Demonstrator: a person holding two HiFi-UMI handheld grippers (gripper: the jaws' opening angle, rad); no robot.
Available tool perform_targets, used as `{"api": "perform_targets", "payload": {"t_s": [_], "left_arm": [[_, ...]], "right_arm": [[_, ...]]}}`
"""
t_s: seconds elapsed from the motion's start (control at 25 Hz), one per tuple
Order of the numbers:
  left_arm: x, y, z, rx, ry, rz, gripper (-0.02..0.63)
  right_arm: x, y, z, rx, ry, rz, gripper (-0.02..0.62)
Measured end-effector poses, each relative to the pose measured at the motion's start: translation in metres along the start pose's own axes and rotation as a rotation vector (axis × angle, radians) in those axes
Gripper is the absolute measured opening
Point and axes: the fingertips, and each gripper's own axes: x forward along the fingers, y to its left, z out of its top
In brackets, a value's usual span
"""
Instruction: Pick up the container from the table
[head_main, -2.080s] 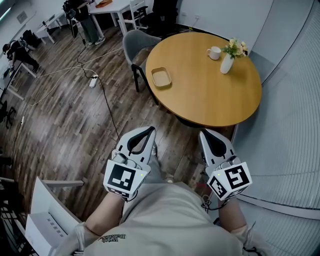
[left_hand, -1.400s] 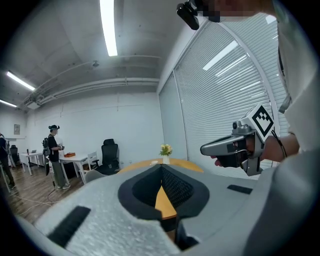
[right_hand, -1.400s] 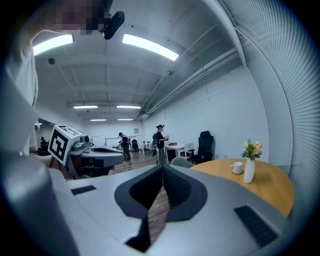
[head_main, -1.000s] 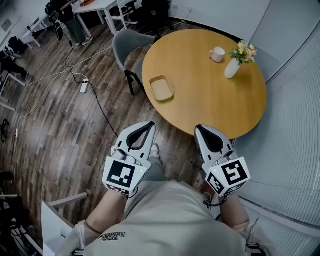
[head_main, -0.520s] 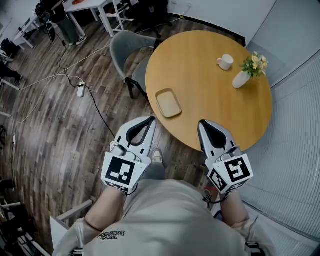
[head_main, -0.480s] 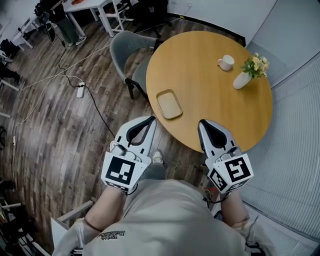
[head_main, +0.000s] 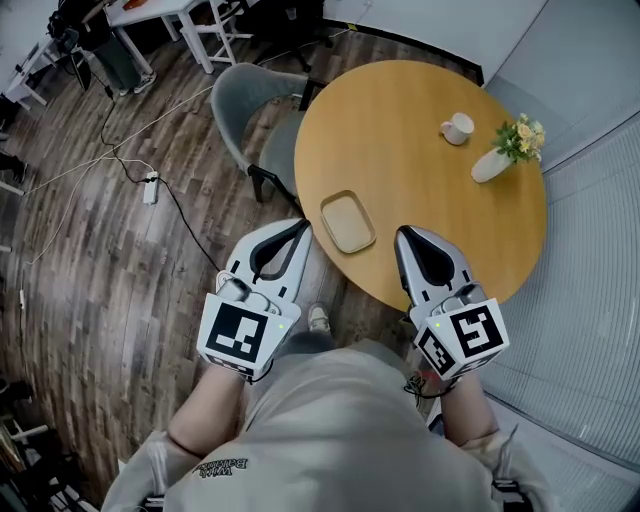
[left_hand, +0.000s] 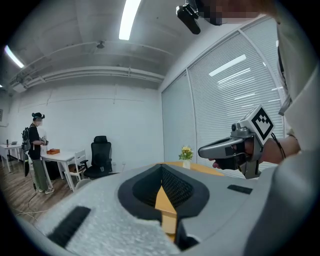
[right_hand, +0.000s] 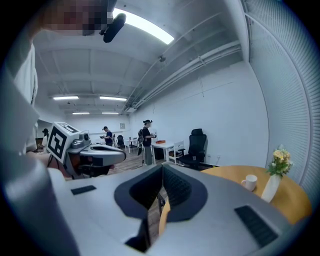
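i hold both tools low in front of my body, at the near side of the round wooden table (head_main: 430, 190). the left gripper (head_main: 301, 224) has its two jaws brought together at the tips, and only the small hollow between the dark pads stays behind them. nothing is in this hollow. the right gripper (head_main: 404, 233) looks the same in its own view: the jaws meet at the tips and it has hold of nothing.

the container (head_main: 347, 221) is a shallow tan tray with rounded corners. it lies flat on the table, close to the near left edge. in the head view it sits between the two gripper tips, nearer to the left one, and i see it apart from both.

on the far side of the table stands a white cup (head_main: 457, 127), and near it a white vase (head_main: 492, 165) with small flowers, which leans in the head view. a grey chair (head_main: 250, 95) stands at the left edge of the table. on the dark wooden floor (head_main: 90, 280) runs a cable with a power strip (head_main: 150, 188). in the left gripper view a person (left_hand: 36, 150) stands beside a white desk, and a black office chair (left_hand: 100, 159) is near the back wall
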Motion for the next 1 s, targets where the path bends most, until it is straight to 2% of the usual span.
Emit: {"api": "perform_targets", "payload": {"t_s": [0.24, 0.48, 0.64, 0.8, 0.88, 1.0], "left_arm": [[0.005, 0.010, -0.006, -0.021, 0.008, -0.026, 0.020], [0.015, 0.021, -0.010, -0.034, 0.014, -0.019, 0.020], [0.022, 0.019, -0.009, -0.050, 0.023, -0.001, 0.020], [0.026, 0.017, -0.012, -0.022, 0.034, 0.016, 0.020], [0.029, 0.014, -0.012, -0.039, 0.043, 0.030, 0.020], [0.032, 0.014, -0.016, -0.035, 0.056, 0.042, 0.020]], "right_arm": [[0.016, -0.003, 0.002, 0.008, 0.017, -0.022, 0.029], [0.027, -0.014, 0.007, -0.002, 0.022, -0.028, 0.029], [0.023, -0.019, 0.014, 0.018, -0.027, 0.003, 0.029], [0.026, -0.024, 0.012, 0.038, -0.024, 0.045, 0.029], [0.028, -0.026, 0.011, 0.080, -0.030, 0.080, 0.031], [0.031, -0.033, 0.009, 0.083, -0.023, 0.091, 0.031]]}}
